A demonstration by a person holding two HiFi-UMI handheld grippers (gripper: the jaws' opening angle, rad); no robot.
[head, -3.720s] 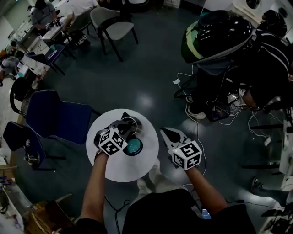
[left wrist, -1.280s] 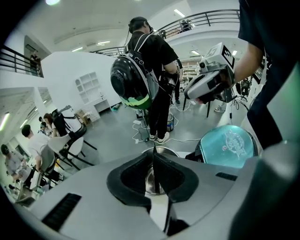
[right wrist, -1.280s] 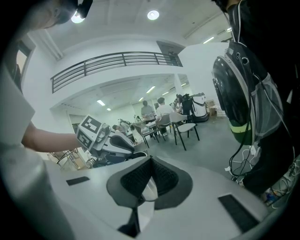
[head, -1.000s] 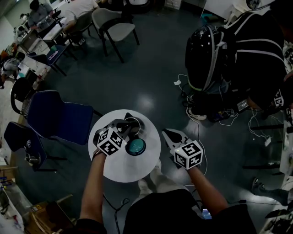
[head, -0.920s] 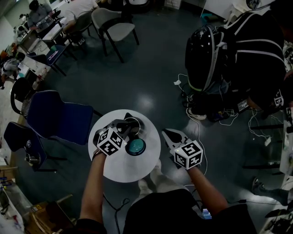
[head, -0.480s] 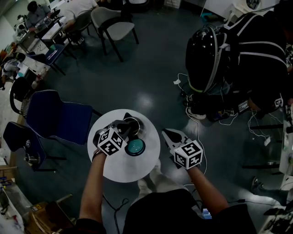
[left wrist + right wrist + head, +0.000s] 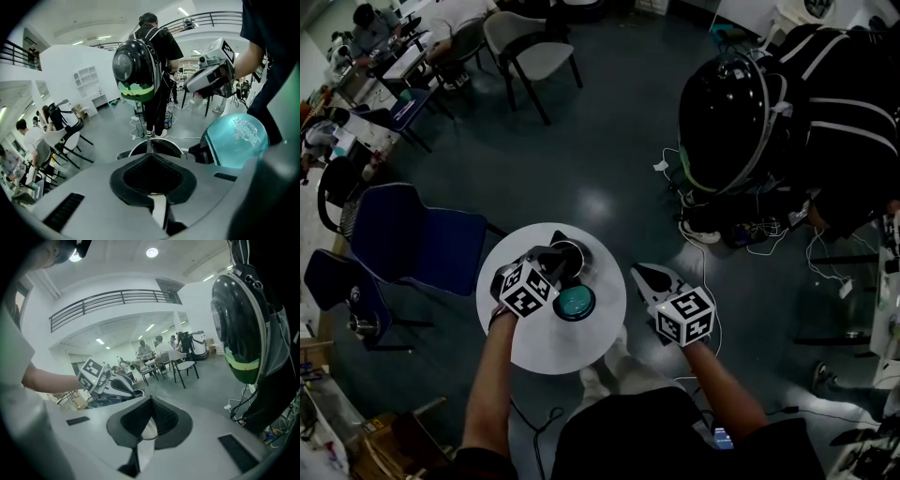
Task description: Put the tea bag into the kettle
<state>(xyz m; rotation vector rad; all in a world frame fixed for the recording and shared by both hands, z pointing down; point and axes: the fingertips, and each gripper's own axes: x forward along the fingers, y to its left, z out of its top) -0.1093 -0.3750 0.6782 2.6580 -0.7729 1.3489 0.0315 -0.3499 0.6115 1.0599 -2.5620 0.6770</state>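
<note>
Left gripper [image 7: 150, 146] jaws together, nothing between, above open kettle [image 7: 574, 251] near table [image 7: 539, 352] far edge. Right gripper [image 7: 149, 401] likewise closed, empty, off right edge. Tea bag unseen: confirm it's inside kettle first.

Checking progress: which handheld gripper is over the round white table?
The left gripper, at the metal kettle; the right gripper hangs beyond the round white table's rim.

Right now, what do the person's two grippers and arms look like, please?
Both the left gripper and the right gripper have pale grey bodies, black at the pointed front end. Each carries a white cube printed with black square markers. The person wears a black top with short sleeves.
</note>
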